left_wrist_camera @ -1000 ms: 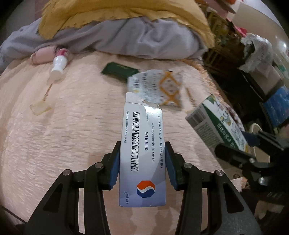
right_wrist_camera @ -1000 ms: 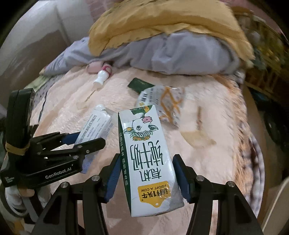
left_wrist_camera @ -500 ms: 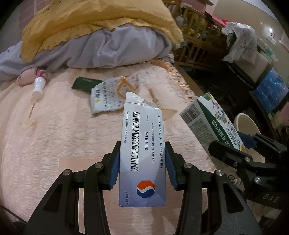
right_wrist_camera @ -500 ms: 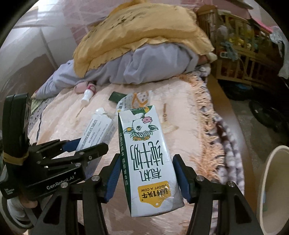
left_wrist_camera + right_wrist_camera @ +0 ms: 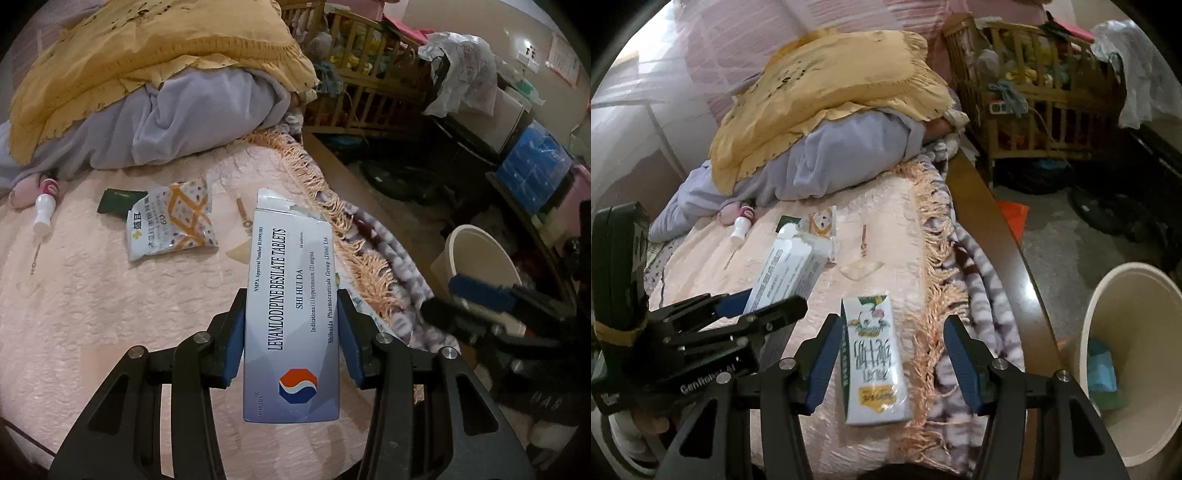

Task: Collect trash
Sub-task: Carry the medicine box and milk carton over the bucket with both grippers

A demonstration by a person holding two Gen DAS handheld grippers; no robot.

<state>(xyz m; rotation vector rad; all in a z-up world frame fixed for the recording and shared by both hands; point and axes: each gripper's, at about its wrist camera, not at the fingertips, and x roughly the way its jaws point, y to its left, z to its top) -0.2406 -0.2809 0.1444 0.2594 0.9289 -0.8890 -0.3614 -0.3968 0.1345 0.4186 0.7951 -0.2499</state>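
My left gripper (image 5: pixel 291 332) is shut on a white tablet box (image 5: pixel 291 314) and holds it above the pink bedspread; it also shows in the right wrist view (image 5: pixel 786 273). My right gripper (image 5: pixel 892 365) is open, its fingers apart on either side of a white and green milk carton (image 5: pixel 873 358) that has left the jaws and is near the bed's fringed edge; whether it rests on the bed I cannot tell. A cream trash bin (image 5: pixel 1137 354) stands on the floor to the right; it also shows in the left wrist view (image 5: pixel 476 258).
On the bedspread (image 5: pixel 92 302) lie a snack packet (image 5: pixel 173 221), a dark green packet (image 5: pixel 114 201), a small white bottle (image 5: pixel 44 210) and a wooden stick (image 5: pixel 243 218). Yellow and grey bedding (image 5: pixel 827 122) is piled at the back. A wooden crib (image 5: pixel 1034 96) stands beyond the bed.
Both grippers swung right toward the bed's edge and the bin. My right gripper opened and let go of the milk carton, which now sits lower between the fingers.
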